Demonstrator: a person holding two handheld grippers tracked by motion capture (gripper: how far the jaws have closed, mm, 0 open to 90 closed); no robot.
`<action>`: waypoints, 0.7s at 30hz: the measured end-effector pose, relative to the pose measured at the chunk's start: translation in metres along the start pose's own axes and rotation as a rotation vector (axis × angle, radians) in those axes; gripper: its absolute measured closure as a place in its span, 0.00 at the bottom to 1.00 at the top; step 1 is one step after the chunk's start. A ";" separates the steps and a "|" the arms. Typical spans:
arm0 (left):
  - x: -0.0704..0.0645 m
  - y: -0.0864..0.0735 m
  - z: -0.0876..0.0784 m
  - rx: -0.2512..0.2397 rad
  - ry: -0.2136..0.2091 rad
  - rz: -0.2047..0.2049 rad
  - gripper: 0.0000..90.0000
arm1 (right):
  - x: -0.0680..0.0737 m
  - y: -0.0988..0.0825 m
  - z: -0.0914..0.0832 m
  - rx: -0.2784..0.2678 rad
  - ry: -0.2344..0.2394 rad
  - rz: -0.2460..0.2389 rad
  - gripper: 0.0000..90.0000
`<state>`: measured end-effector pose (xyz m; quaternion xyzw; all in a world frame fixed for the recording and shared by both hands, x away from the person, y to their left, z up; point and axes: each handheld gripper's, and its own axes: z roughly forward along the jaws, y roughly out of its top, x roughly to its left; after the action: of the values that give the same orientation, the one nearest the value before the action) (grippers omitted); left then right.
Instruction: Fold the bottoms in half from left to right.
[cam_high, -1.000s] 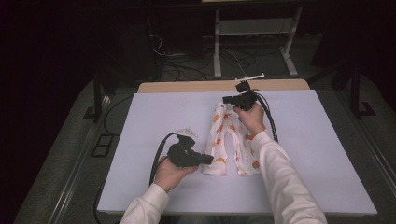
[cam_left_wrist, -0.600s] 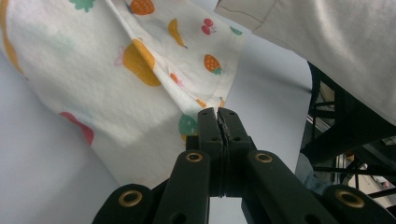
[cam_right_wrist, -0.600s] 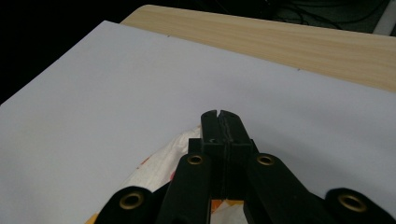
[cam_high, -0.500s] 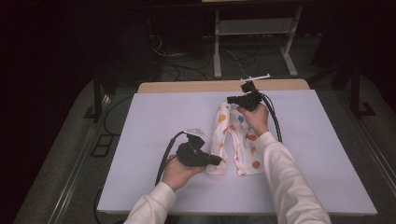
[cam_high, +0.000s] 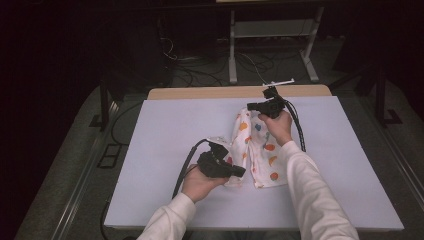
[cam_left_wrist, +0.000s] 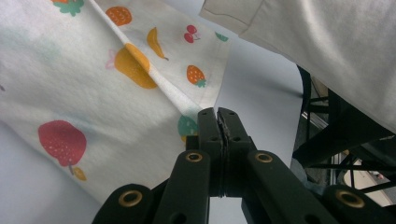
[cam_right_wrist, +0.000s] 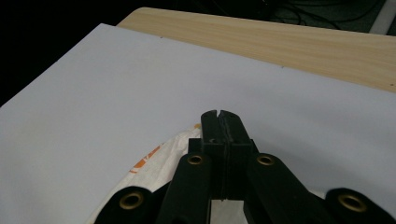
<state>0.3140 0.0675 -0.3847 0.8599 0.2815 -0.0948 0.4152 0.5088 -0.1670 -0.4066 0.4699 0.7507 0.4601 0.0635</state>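
Both hand-held grippers pinch fruit-print cloth (cam_high: 260, 150) on table (cam_high: 165, 135).

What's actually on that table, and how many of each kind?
Fruit-print cloth: 1
Hand-held grippers: 2, the left gripper and the right gripper, both shut on the cloth
White mat covering the table: 1
Total: 4

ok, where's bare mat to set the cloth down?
Free: left half of the mat, and the right strip beyond the right gripper. Crowded: centre, where the cloth hangs between it and the left gripper.
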 end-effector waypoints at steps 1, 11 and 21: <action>-0.001 0.001 0.002 0.001 -0.003 0.001 0.99 | -0.001 0.000 -0.001 0.001 0.001 0.003 0.98; -0.005 0.012 0.017 0.004 -0.019 0.007 0.99 | -0.012 -0.001 -0.007 0.008 -0.002 0.006 0.98; -0.012 0.028 0.037 0.025 -0.026 0.024 0.99 | -0.029 0.001 -0.016 0.027 0.008 0.017 0.98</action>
<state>0.3223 0.0202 -0.3849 0.8670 0.2645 -0.1048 0.4092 0.5170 -0.1987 -0.4068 0.4750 0.7532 0.4523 0.0500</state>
